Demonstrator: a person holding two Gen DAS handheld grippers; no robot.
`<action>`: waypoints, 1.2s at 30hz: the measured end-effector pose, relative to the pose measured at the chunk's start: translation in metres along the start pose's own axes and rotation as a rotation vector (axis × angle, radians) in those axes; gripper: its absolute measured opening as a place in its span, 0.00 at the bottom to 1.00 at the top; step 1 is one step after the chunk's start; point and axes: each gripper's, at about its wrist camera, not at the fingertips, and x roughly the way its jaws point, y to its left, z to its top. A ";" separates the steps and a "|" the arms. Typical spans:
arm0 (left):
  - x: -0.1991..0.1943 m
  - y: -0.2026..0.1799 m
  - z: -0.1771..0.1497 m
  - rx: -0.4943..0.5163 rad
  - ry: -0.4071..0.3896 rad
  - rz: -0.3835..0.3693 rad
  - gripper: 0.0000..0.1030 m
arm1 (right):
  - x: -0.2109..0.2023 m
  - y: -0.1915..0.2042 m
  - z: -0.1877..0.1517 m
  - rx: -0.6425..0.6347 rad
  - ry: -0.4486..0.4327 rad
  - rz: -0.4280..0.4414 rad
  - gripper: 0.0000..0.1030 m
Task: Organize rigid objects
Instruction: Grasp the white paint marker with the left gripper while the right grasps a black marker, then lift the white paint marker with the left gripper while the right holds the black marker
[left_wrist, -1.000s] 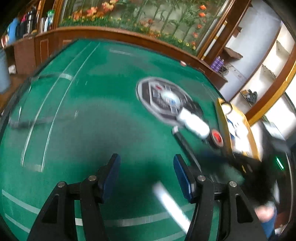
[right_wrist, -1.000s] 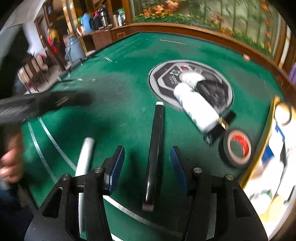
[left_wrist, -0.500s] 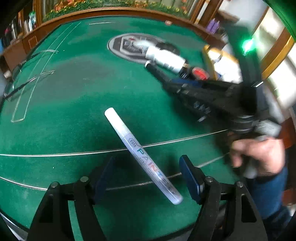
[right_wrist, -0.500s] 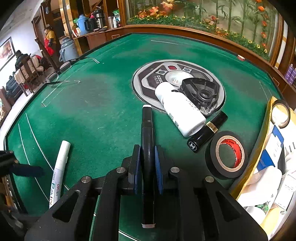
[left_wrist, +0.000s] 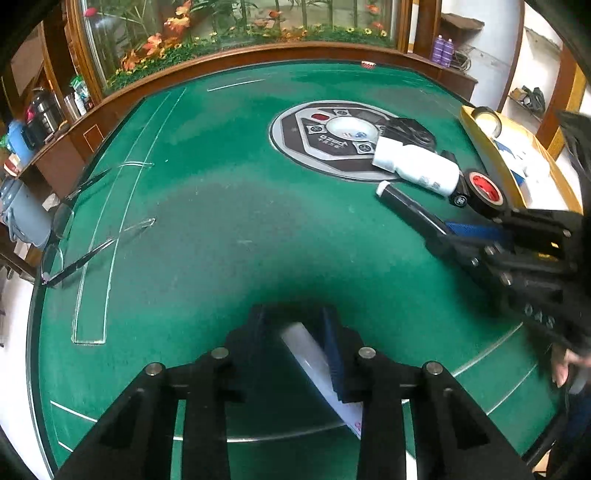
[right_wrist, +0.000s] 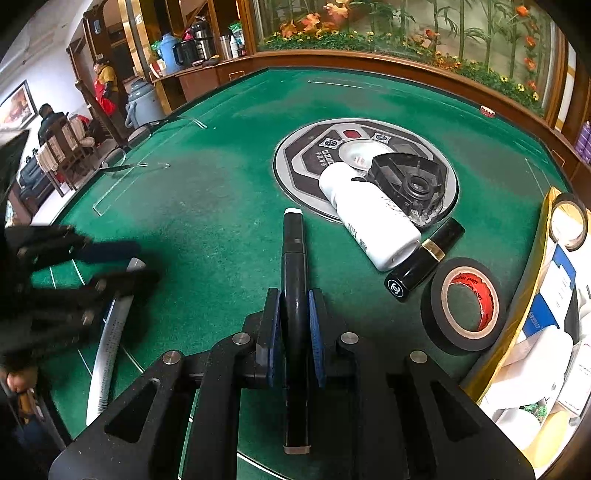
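Observation:
My left gripper (left_wrist: 295, 332) is shut on a white paint marker (left_wrist: 314, 362), which lies slanted between the pads near the table's front edge; it also shows in the right wrist view (right_wrist: 110, 332). My right gripper (right_wrist: 293, 325) is shut on a long black marker (right_wrist: 293, 258) pointing away over the green felt; it also shows in the left wrist view (left_wrist: 410, 206). A white bottle (right_wrist: 369, 214), a black lipstick tube (right_wrist: 424, 264), a black tape roll with a red core (right_wrist: 465, 304) and a black plastic part (right_wrist: 410, 184) lie beyond it.
A grey round control panel (right_wrist: 314, 155) sits in the middle of the green table (right_wrist: 221, 192). A yellow box (right_wrist: 532, 280) of papers and tape stands at the right edge. Glasses (left_wrist: 74, 254) lie at the left edge. A wooden rail runs round the far side.
My left gripper has closed on the white paint marker. My right gripper stays shut on the black marker, which it closed on earlier.

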 end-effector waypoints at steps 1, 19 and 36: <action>-0.001 0.000 -0.001 -0.006 0.006 -0.003 0.25 | 0.000 0.001 0.000 -0.004 0.000 -0.005 0.15; -0.031 -0.028 -0.045 -0.049 0.078 -0.054 0.18 | -0.001 -0.003 0.000 0.000 -0.001 0.002 0.15; 0.015 -0.013 0.019 0.042 -0.028 -0.004 0.13 | 0.000 0.001 0.001 -0.013 -0.002 -0.051 0.15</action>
